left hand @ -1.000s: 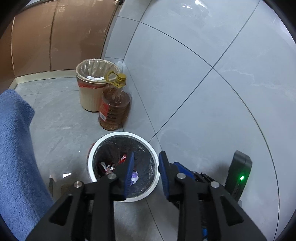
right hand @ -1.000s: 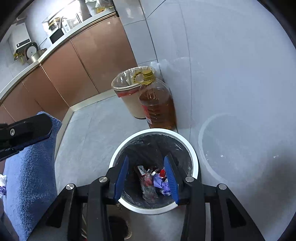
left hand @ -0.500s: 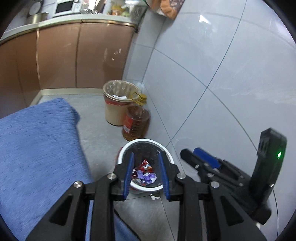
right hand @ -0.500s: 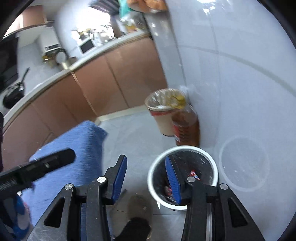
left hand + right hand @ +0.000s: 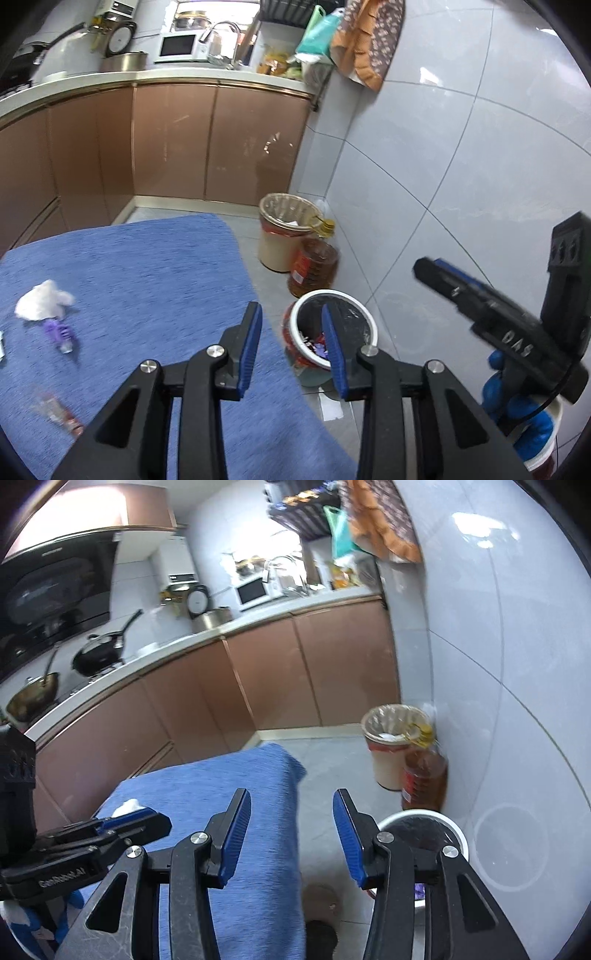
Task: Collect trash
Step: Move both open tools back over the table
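A small kitchen with pale grey tiles on wall and floor, copper-brown cabinets under a white counter crowded with a microwave (image 5: 177,46), pots and bags. Near me stands a table (image 5: 155,266) covered in blue cloth.

On the floor, off the table's right edge and close to the tiled wall, sits the white-rimmed trash bin (image 5: 364,317) with a dark liner; bright wrappers lie inside it. Just behind it stands a big bottle of amber oil (image 5: 314,266), touching a cream bin (image 5: 275,240) lined with clear plastic.

Trash lies on the cloth toward the table's left edge: a crumpled white tissue (image 5: 42,304), a small purple wrapper (image 5: 59,332) just beside it, and a blurred reddish wrapper (image 5: 59,411) closer to the near edge.

The left claw (image 5: 291,347) hangs over the table's right edge; its blue pads stand apart and have just been widening, with nothing between them. The right claw (image 5: 291,838) hovers between the table's edge and the white bin, its jaws likewise parted, just opened further, and empty. A blue-gloved hand (image 5: 517,413) holds the right claw's handle.
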Demonstrator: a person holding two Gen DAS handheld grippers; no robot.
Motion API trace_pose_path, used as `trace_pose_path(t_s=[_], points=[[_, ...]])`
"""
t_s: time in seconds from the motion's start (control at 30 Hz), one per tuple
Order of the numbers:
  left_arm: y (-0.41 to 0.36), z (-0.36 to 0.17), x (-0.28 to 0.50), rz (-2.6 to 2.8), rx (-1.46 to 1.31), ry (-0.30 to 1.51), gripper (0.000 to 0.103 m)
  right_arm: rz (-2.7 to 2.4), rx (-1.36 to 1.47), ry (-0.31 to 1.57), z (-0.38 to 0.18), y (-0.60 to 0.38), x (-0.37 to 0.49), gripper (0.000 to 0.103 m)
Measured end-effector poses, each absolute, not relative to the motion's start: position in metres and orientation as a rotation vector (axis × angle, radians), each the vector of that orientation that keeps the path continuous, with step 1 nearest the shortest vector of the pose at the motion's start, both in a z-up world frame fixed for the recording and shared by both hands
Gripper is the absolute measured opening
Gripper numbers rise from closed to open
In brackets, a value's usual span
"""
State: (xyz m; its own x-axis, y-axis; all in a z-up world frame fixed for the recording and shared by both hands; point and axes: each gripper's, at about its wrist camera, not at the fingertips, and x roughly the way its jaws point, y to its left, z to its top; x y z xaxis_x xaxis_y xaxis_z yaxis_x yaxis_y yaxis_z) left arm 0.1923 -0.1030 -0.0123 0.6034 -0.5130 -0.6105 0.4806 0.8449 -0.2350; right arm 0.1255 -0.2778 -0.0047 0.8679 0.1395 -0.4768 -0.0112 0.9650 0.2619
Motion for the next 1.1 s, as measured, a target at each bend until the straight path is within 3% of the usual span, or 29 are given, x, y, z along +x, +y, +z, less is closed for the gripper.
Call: trace_pose_path(t_s=[0.4,0.73,1.1], points=[[-0.007,0.019,0.128,-0.44,-0.108,0.616,0.033,0.194,0.15,0.436,0.042,-0.219,0.085,0.048],[0.06,0.037,0.067,-0.253,-0.115,0.482,0.051,0.263,0.063,0.397,0.064,-0.17,0.05,0.059],[0.114,0.032,0.038,-0.098,-0.106,0.444,0.054,0.361,0.015,0.415,0.064,-0.125,0.043,0.06]])
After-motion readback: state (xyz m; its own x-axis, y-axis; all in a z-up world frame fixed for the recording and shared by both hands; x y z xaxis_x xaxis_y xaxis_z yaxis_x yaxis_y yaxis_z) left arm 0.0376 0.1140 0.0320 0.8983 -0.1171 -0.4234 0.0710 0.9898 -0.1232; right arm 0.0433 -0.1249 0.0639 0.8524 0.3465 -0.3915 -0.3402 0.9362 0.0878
